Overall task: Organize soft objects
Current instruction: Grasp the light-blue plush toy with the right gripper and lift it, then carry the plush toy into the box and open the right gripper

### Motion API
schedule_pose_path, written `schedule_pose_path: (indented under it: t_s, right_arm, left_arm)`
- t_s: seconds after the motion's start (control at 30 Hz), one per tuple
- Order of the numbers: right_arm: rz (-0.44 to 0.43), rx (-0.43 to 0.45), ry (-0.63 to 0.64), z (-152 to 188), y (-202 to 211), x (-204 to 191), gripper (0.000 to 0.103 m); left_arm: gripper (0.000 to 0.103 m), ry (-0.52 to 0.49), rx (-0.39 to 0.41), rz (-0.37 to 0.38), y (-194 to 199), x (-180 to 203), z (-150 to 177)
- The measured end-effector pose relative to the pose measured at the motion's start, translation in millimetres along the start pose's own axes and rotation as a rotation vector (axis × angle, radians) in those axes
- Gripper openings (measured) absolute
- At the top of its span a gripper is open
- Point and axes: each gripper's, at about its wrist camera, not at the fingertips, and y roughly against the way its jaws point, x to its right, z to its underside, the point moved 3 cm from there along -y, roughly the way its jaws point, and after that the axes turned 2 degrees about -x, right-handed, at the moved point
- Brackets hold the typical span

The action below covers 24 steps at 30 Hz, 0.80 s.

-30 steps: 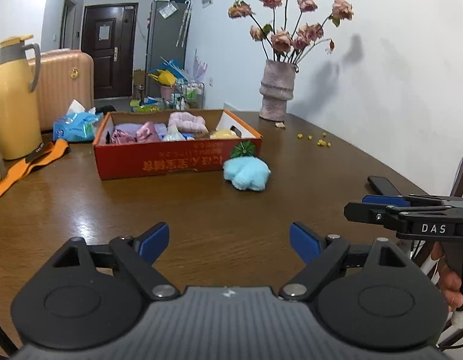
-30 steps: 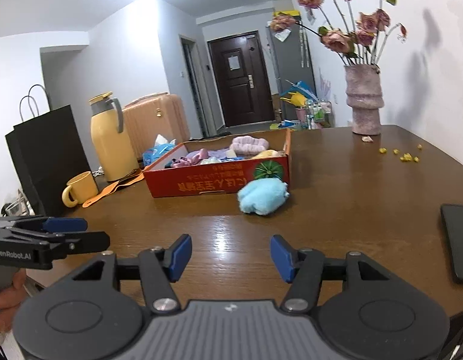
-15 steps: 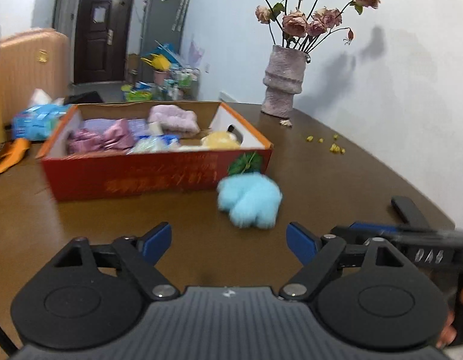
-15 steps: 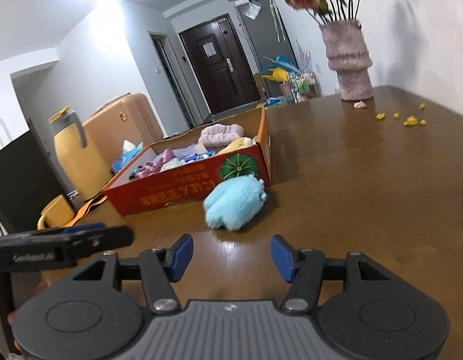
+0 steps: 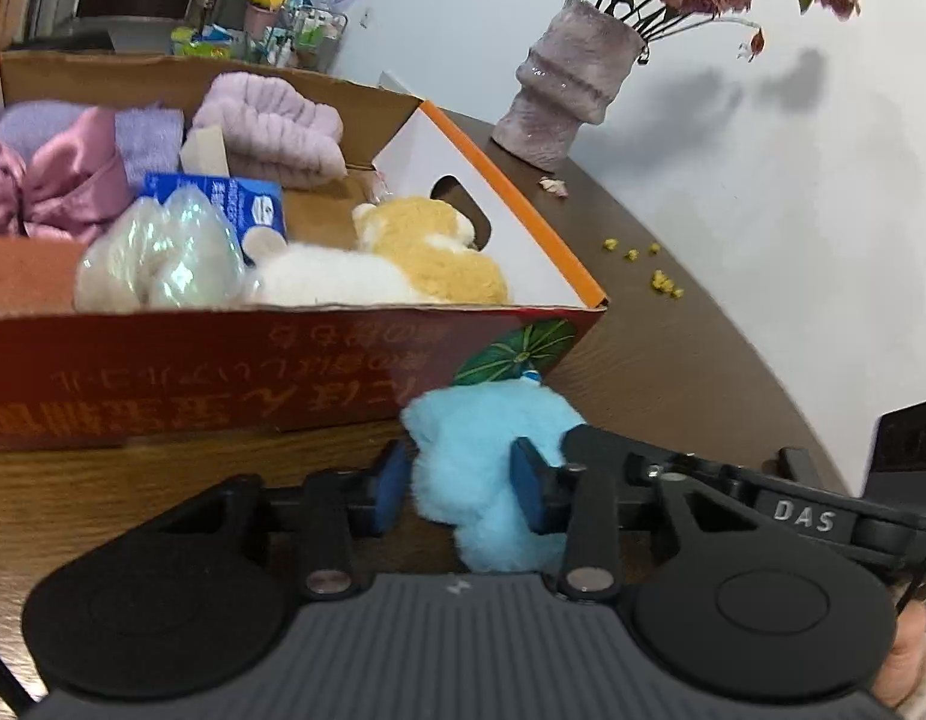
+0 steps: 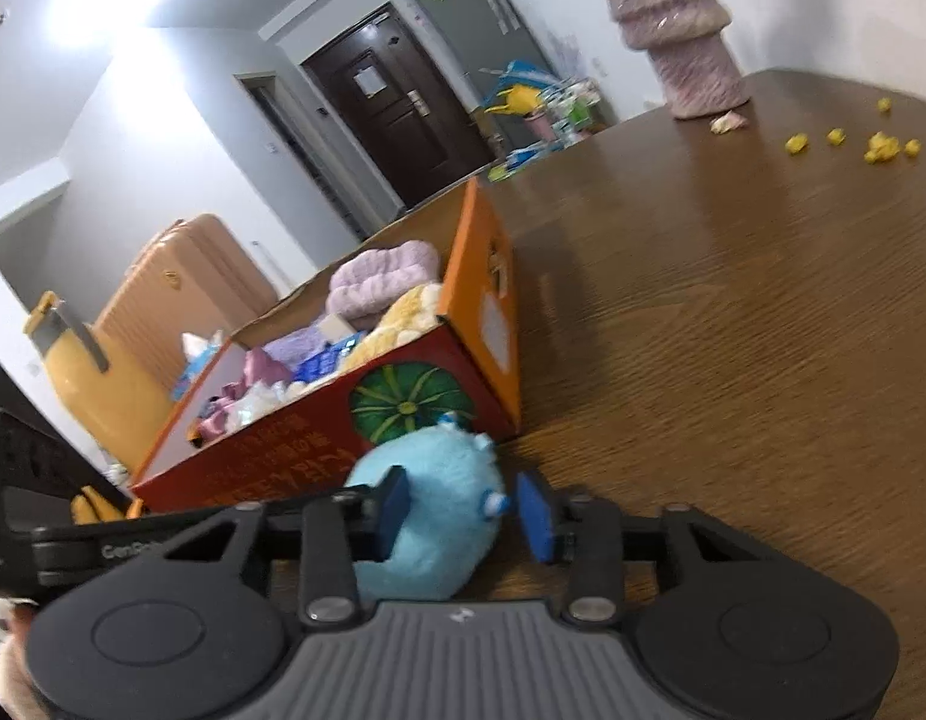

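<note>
On the brown table (image 5: pixel 673 360), just in front of the red box (image 5: pixel 222 360), lies the blue plush toy (image 5: pixel 487 468), close against the box's front wall by the green pumpkin print. The left gripper (image 5: pixel 463 489) has its blue pads on either side of the toy, and both pads press into the fluff; its jaws are narrowed onto the toy, which still rests on the table. From the right wrist view the same toy (image 6: pixel 426 516) sits between the fingers of the right gripper (image 6: pixel 463 510); the left pad touches its fur, while the right pad stands just apart from it with a sliver of table showing between, so this gripper is partly open around the toy rather than clamped. Inside the box lie a yellow and white plush (image 5: pixel 402 264), a lilac fluffy headband (image 5: pixel 270 126), pink satin cloth (image 5: pixel 60 186) and a blue packet (image 5: pixel 222 204). A pink vase (image 5: pixel 571 84) with dried roses stands near the wall.
</note>
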Motion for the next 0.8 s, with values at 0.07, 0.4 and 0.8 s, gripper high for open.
schedule_pose_path:
  t_s: [0.07, 0.4, 0.8]
  right_arm:
    - [-0.016, 0.0, 0.011, 2, 0, -4, 0.027]
    - [-0.075, -0.011, 0.015, 41, 49, -24, 0.026]
    - [-0.158, 0.127, 0.144, 42, 134, -84, 0.026]
  left_arm:
    - [0.03, -0.002, -0.006, -0.003, 1, 1, 1]
    - [0.028, 0.038, 0.058, -0.027, 62, 29, 51]
    - [0.028, -0.046, 0.287, -0.029, 158, 84, 60]
